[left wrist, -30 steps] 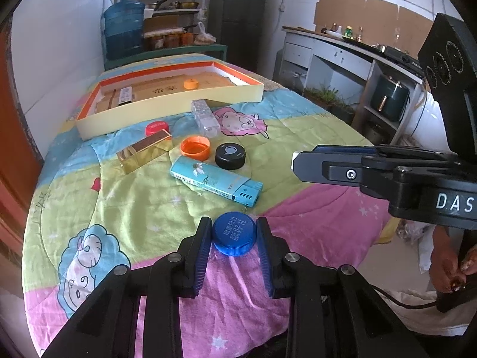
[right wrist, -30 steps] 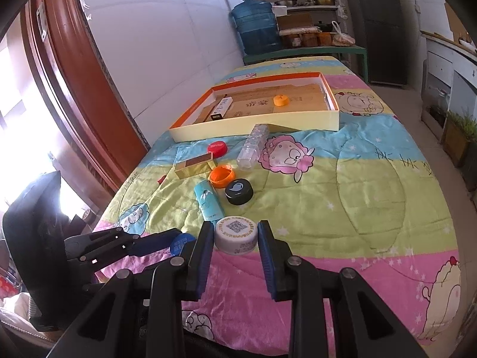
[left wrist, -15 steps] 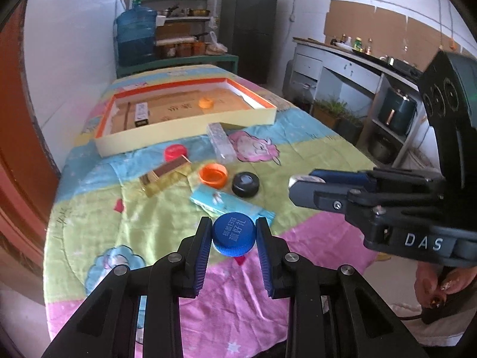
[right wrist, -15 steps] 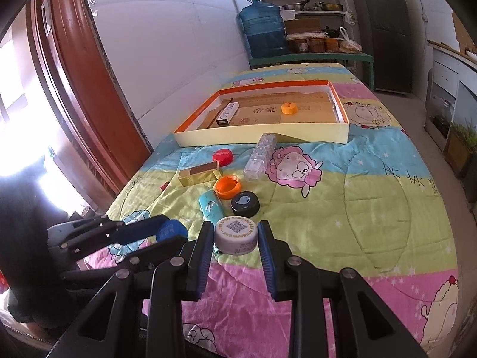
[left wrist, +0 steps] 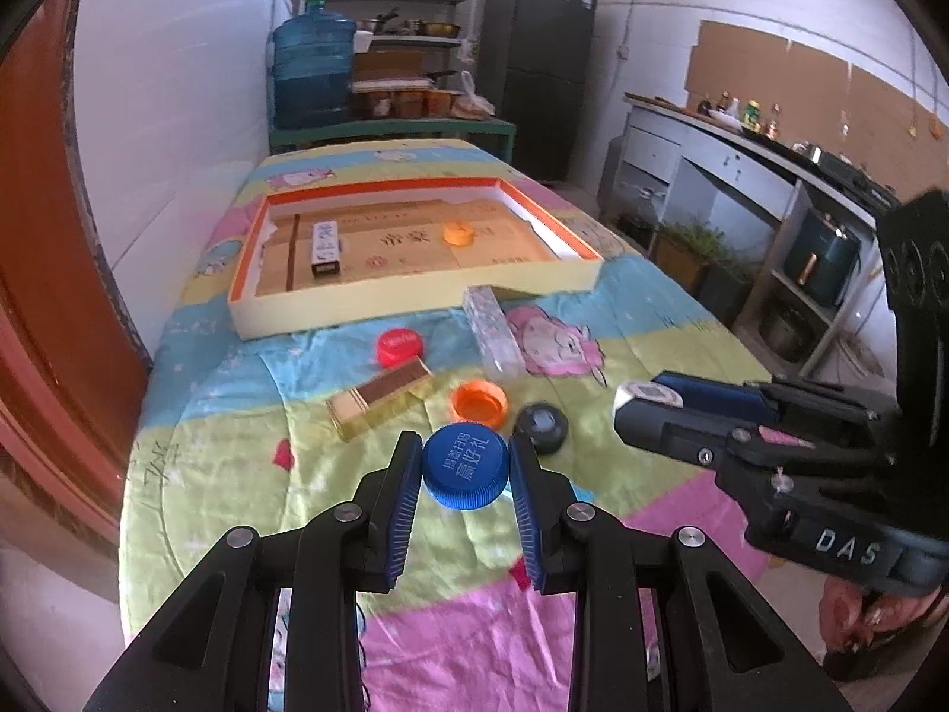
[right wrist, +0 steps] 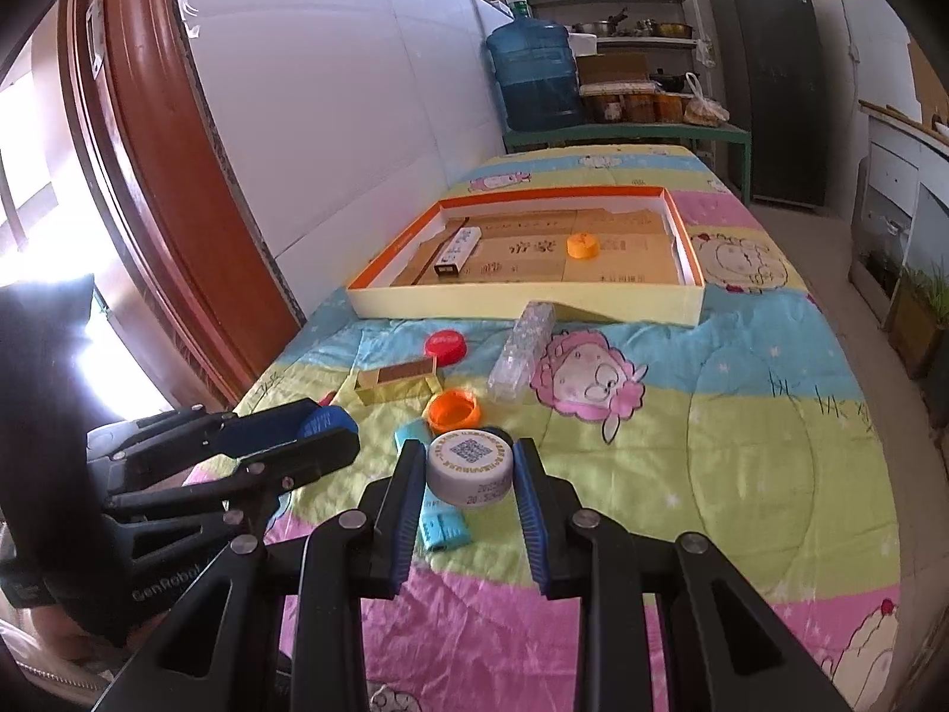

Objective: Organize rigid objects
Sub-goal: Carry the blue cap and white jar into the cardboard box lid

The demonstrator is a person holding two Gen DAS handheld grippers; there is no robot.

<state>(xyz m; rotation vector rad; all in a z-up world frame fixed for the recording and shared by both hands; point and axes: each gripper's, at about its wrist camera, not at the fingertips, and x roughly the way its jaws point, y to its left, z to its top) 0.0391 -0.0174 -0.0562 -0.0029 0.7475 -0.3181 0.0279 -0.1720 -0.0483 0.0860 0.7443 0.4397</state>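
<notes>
My left gripper [left wrist: 465,466] is shut on a blue bottle cap [left wrist: 465,466] and holds it above the quilt. My right gripper [right wrist: 470,466] is shut on a white cap with a QR code [right wrist: 470,466], also off the quilt. Each gripper shows in the other's view, the right gripper [left wrist: 637,409] at right, the left gripper [right wrist: 332,433] at left. Ahead lies a shallow orange-rimmed box [left wrist: 415,302] holding an orange cap [left wrist: 458,232] and a small white-and-black box [left wrist: 325,247].
Loose on the quilt lie a red cap [left wrist: 400,347], a gold box [left wrist: 379,404], an orange cap [left wrist: 478,403], a black lid [left wrist: 541,424], a clear plastic case [left wrist: 493,332] and a teal box [right wrist: 436,519]. A wall runs along the left; cabinets stand at the right.
My left gripper has risen with the blue cap and drawn back, so the table looks farther off. The right gripper has barely moved with its white cap.
</notes>
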